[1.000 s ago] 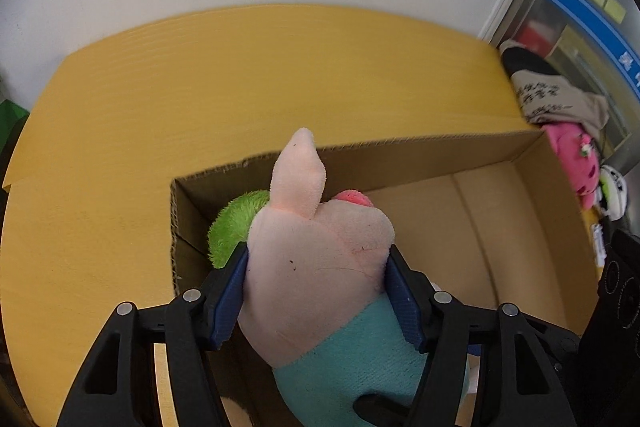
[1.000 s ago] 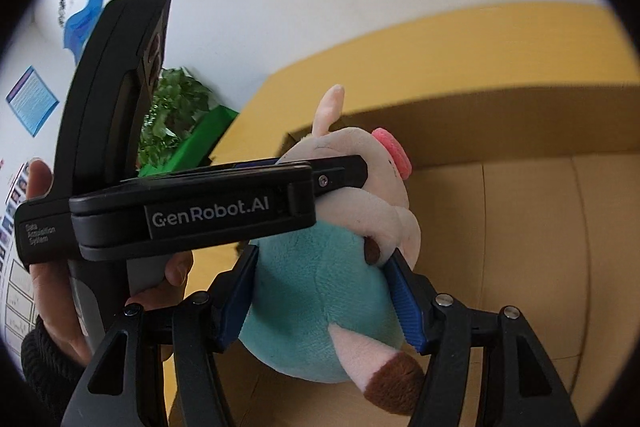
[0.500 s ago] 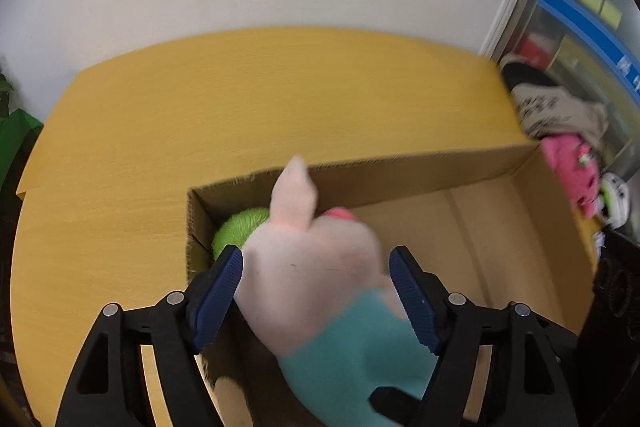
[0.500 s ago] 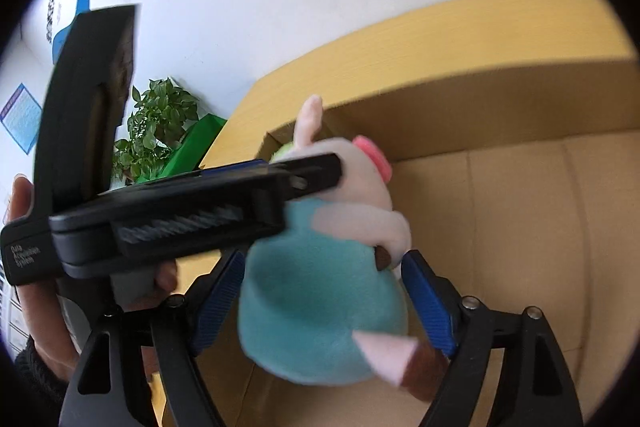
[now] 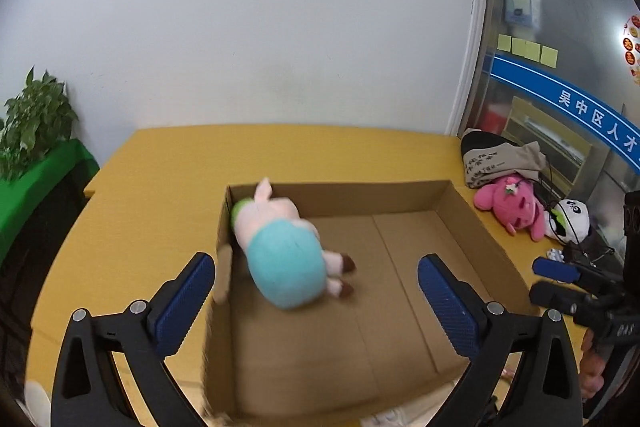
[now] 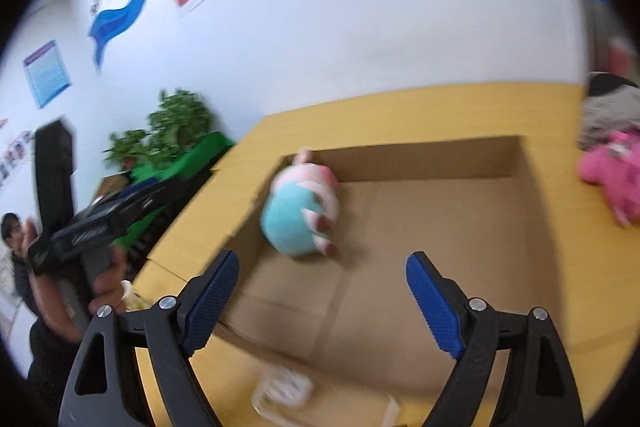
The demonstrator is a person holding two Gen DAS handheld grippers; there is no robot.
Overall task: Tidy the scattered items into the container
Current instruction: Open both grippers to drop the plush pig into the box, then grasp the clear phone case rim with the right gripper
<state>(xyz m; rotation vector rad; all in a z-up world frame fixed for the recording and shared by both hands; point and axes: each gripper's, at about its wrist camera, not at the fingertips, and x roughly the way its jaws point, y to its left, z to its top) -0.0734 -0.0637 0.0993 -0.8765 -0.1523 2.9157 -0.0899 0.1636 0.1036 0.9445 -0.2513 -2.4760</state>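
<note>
Cardboard box (image 5: 460,223) fills the middle of the left wrist view, standing open on the yellow desk (image 5: 152,187). Beyond its right wall lie a pink plush toy (image 5: 512,205), a panda plush (image 5: 574,223) and a folded beige bag (image 5: 500,159) near a glass partition. A potted plant (image 5: 34,123) on a green stand sits off the desk's left end. The left claw (image 5: 316,301) has its blue pads wide apart and still spreading, with nothing between them. The pig plush (image 5: 280,259) in a teal outfit lies inside the box against its left wall, ahead of the claw and clear of both pads, head toward the far corner. A bit of green shows behind its head; what it belongs to is hard to tell. At the right edge the right claw's blue tip and a hand (image 5: 592,375) are partly cut off.

From the right wrist view, the same box (image 6: 524,163) sits on the desk (image 6: 400,111), the pink toy (image 6: 612,179) blurred at the right edge. The right claw (image 6: 322,297) is also parted and opening, empty. The pig plush (image 6: 294,223) rests in the box's left part, ahead of the claw and nearer its left pad, touching neither. On the left, the left claw (image 6: 160,193) and the hand (image 6: 100,283) gripping it are smeared by motion. A pale object (image 6: 282,393) on the desk before the box is too blurred to name.
</note>
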